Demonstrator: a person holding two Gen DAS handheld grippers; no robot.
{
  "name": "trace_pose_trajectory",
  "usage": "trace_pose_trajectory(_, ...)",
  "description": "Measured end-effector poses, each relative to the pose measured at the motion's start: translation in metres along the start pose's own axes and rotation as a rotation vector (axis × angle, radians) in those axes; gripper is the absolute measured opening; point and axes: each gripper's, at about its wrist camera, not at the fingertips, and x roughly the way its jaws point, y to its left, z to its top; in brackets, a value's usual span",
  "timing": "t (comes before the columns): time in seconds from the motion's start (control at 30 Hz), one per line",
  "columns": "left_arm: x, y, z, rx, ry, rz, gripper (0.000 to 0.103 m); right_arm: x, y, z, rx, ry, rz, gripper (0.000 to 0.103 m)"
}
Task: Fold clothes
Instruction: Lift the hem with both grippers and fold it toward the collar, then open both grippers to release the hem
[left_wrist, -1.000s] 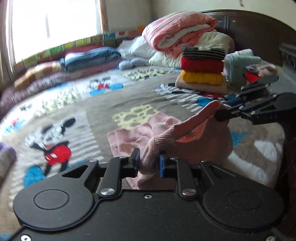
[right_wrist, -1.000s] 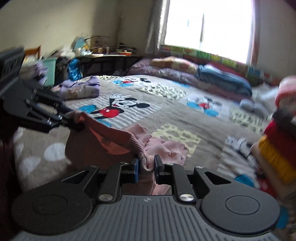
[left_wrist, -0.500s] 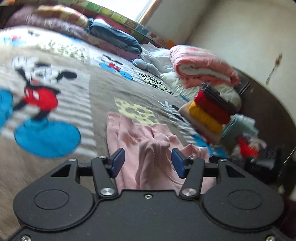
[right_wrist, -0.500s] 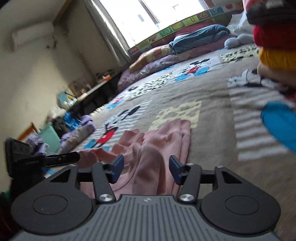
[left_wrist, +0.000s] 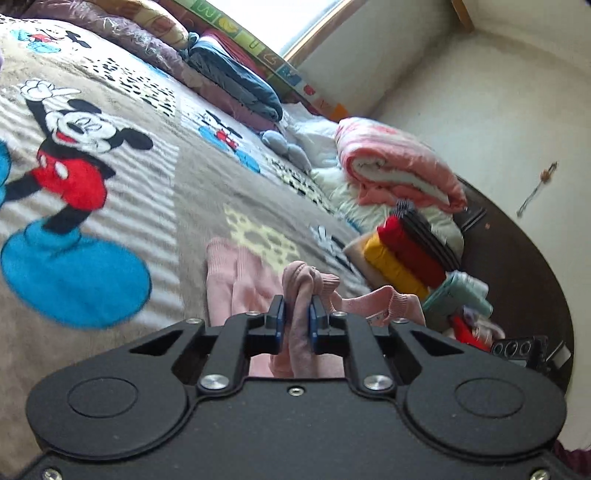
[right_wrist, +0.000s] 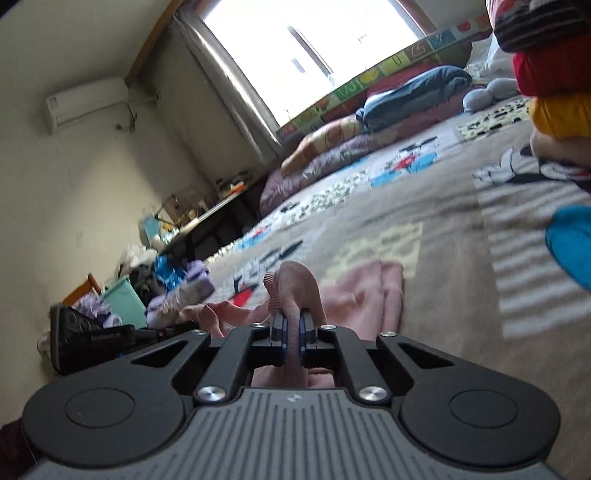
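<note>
Pink garment (left_wrist: 240, 280), knit, lying rumpled on the cartoon blanket (left_wrist: 110, 206) of the bed, near the front edge. Left gripper (left_wrist: 295, 317): blue pads closed tight on a bunched ribbed fold of the garment, which stands up between them. Right gripper (right_wrist: 293, 330): likewise clamped on a raised fold of the same garment (right_wrist: 365, 291). Left view only: stack of folded clothes (left_wrist: 410, 251) in black stripes, red, yellow and cream at far right, a pink quilt roll (left_wrist: 399, 173) behind it, dark headboard (left_wrist: 517, 266). Right view only: air conditioner (right_wrist: 86, 103) high on the wall, cluttered desk (right_wrist: 207, 218), teal box (right_wrist: 123, 301), purple clothes (right_wrist: 184, 291) at far left; the stack (right_wrist: 554, 85) is cut off at the right border. The garment's near edge is hidden beneath both gripper bodies; its overall shape cannot be made out. Both views blurred in places.
</note>
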Motion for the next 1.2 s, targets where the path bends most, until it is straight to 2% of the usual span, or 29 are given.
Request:
trace_pose_trajectory(0.2,0.024,0.009,0.028,-0.014,-0.015,-0.014,0.01,0.02,-0.02,0.026,0.065,-0.039,-0.004,0.008)
trace_pose_trajectory(0.37,0.047,0.024,0.042,-0.043,0.003,0.001,0.009,0.04,-0.036,0.037,0.114,-0.043,-0.013,0.008)
trace_pose_trajectory(0.67,0.074,0.055,0.044,-0.15,0.064,0.042,0.01,0.071,-0.078,0.029,0.322,0.001,-0.019,0.008)
trace_pose_trajectory(0.83,0.08,0.061,0.041,-0.177,0.1,0.078,0.012,0.073,-0.083,0.023,0.345,0.015,-0.068,0.009)
trace_pose_trajectory(0.9,0.077,0.06,0.043,-0.173,0.087,0.097,0.018,0.074,-0.085,0.021,0.354,0.021,-0.088,0.017)
trace_pose_trajectory(0.93,0.073,0.057,0.044,-0.162,0.073,0.111,0.024,0.074,-0.086,0.019,0.358,0.024,-0.098,0.03)
trace_pose_trajectory(0.97,0.067,0.053,0.045,-0.142,0.056,0.128,0.027,0.072,-0.081,0.021,0.322,0.02,-0.127,0.034)
trace_pose_trajectory(1.03,0.055,0.043,0.048,-0.09,0.016,0.165,0.027,0.065,-0.068,0.026,0.224,0.009,-0.162,0.034)
trace_pose_trajectory(1.1,0.044,0.026,0.05,0.013,-0.025,0.197,0.027,0.061,-0.048,0.031,0.082,-0.003,-0.179,0.034)
trace_pose_trajectory(1.2,0.044,-0.004,0.05,0.196,-0.019,0.178,0.027,0.059,-0.021,0.039,-0.128,-0.003,-0.19,0.034)
